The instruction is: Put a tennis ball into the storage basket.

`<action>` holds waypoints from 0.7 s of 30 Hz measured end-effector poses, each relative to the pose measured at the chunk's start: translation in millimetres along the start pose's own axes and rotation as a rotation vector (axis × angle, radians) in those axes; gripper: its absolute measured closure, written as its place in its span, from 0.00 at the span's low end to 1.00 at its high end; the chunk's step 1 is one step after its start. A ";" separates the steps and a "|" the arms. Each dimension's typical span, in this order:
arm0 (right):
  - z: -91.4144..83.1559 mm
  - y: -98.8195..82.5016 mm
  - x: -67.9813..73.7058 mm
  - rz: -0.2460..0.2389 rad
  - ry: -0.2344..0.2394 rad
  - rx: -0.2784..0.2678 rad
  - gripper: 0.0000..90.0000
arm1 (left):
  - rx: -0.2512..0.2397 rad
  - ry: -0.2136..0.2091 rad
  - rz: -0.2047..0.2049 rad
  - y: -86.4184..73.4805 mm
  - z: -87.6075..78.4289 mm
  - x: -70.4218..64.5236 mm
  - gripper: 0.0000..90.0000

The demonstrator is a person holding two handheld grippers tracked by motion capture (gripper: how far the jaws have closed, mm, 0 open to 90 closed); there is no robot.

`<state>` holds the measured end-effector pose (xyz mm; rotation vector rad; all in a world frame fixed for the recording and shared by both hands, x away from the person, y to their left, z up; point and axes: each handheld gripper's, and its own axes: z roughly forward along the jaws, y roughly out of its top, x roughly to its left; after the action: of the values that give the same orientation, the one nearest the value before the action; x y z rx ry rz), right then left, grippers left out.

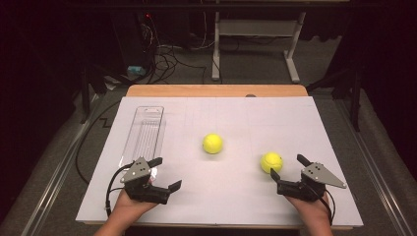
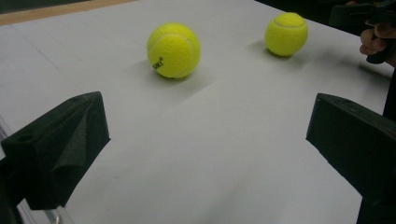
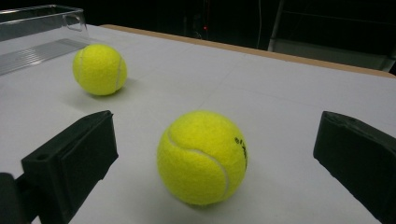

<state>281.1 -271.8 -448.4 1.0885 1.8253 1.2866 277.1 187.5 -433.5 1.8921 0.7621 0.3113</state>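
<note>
Two yellow tennis balls lie on the white table top. One ball rests near the middle. The other ball sits to the right, just in front of my right gripper. That gripper is open, and the ball lies a little ahead of the gap between its jaws without touching them. My left gripper is open at the near left, holds nothing, and points toward the middle ball.
A long clear plastic tray lies lengthwise at the left, just beyond my left gripper. A wooden edge borders the far side of the table. In the left gripper view the other hand appears at the top right.
</note>
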 end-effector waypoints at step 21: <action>0.9 -0.4 0.2 -0.007 0.004 0.004 0.00 | 0.173 -0.030 0.019 -4.4 22.3 -7.9 0.00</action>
<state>281.6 -271.4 -449.1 1.0820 1.8335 1.2822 281.3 167.5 -446.3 2.0633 0.7713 0.2341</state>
